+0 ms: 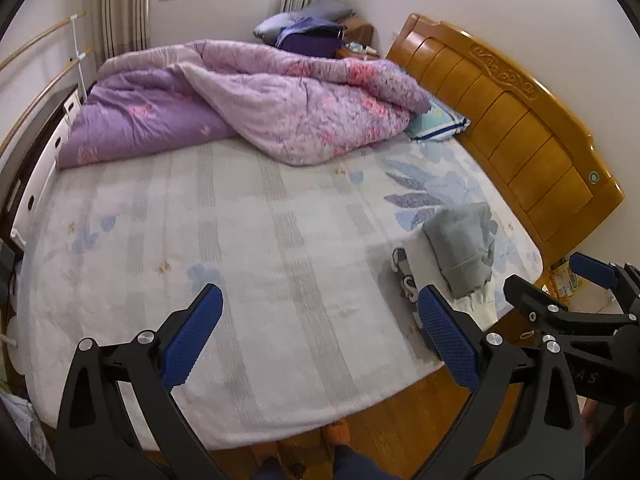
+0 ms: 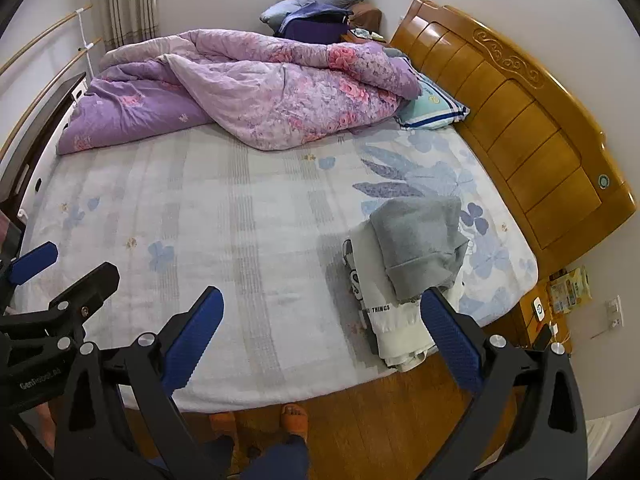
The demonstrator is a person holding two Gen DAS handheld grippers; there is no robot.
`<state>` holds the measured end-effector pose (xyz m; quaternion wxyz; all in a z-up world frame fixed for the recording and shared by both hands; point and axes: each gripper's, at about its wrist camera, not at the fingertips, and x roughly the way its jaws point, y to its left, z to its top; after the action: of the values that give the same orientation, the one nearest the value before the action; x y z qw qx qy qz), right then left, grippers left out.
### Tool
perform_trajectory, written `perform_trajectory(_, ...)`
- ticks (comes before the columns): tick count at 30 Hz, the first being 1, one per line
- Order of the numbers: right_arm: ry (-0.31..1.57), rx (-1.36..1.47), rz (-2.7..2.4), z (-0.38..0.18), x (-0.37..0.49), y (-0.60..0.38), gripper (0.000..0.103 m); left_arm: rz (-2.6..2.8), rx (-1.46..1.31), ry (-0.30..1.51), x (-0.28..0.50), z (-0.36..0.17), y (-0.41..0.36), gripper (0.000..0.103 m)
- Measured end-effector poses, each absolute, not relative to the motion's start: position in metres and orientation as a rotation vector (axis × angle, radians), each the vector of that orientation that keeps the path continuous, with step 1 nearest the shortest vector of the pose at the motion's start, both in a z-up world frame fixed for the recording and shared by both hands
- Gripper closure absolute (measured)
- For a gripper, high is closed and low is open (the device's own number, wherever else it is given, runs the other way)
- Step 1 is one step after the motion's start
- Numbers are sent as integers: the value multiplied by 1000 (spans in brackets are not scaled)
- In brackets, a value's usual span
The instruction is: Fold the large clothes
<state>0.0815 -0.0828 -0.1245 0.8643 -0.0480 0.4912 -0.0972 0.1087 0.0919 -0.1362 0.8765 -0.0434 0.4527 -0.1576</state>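
A folded grey garment [image 2: 420,246] lies on top of a folded white garment [image 2: 394,324] with black print, at the bed's near right corner; the stack also shows in the left wrist view [image 1: 464,248]. My left gripper [image 1: 320,332] is open and empty, held above the bed's near edge, left of the stack. My right gripper [image 2: 322,334] is open and empty, above the same edge, with its right finger close to the stack. Each gripper shows at the edge of the other's view.
The bed has a pale floral sheet [image 2: 224,220]. A crumpled purple quilt [image 2: 256,92] lies along its far side, with a blue pillow [image 2: 432,110] by the wooden headboard [image 2: 520,112]. A nightstand [image 2: 544,312] stands at the right. Feet in orange slippers [image 2: 294,416] are on the wood floor.
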Motion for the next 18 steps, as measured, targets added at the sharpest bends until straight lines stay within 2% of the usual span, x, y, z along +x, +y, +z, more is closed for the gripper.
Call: perform_trajectory(18, 955, -168, -104, -105, 79, -109, 8, -185, -114, 880, 97, -117, 66, 5)
